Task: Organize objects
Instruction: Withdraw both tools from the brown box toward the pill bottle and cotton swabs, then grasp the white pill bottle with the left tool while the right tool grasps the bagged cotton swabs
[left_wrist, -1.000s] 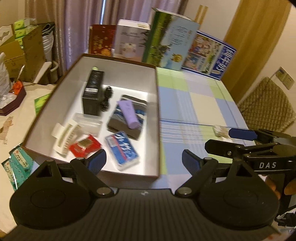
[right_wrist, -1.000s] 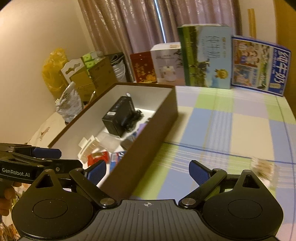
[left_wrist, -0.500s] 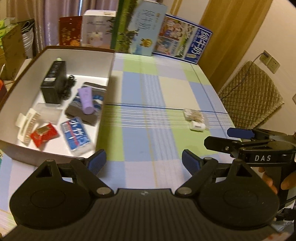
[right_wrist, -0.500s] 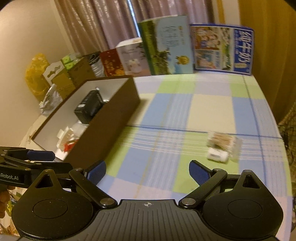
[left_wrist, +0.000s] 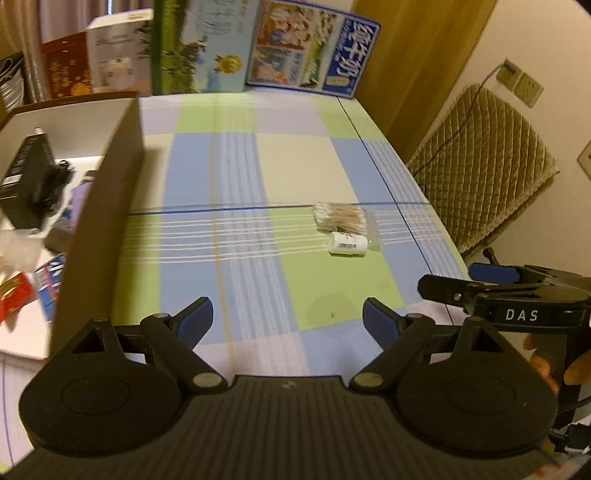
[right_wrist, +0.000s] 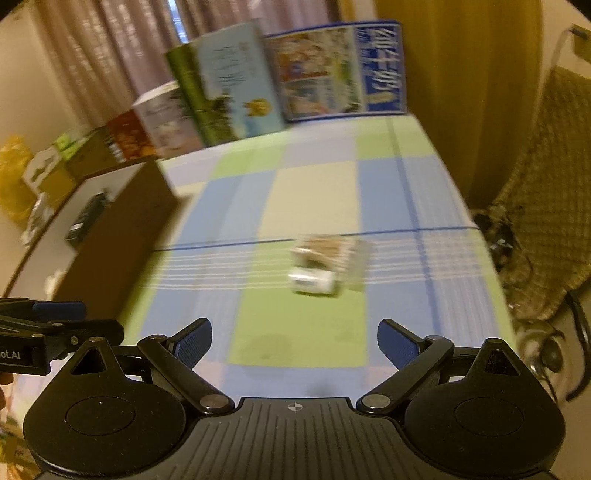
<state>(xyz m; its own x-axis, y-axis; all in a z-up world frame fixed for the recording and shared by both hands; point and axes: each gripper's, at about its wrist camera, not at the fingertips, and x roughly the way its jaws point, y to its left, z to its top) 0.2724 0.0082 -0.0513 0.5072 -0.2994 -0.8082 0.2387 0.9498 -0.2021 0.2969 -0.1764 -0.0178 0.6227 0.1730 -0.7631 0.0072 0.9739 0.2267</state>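
A clear bag of cotton swabs (left_wrist: 341, 218) (right_wrist: 325, 249) lies on the checked tablecloth (left_wrist: 258, 173) with a small white bottle (left_wrist: 348, 243) (right_wrist: 313, 281) on its side right in front of it. The brown box (left_wrist: 99, 206) (right_wrist: 122, 236) with a white inside stands at the left, holding a black box (left_wrist: 24, 184), a purple tube and packets. My left gripper (left_wrist: 287, 321) hangs open and empty over the cloth, short of the two items. My right gripper (right_wrist: 294, 341) is open too, nothing between its fingers, the bottle just ahead of it.
Tall printed cartons (left_wrist: 314, 55) and a white box (left_wrist: 118, 59) line the table's far edge. A quilted chair (left_wrist: 484, 177) stands past the right edge. Curtains hang behind. Cardboard boxes (right_wrist: 55, 162) sit beyond the brown box.
Both grippers have swung right, away from the brown box and toward the swab bag and bottle, which now sit nearer the middle of each view. Both stay open.
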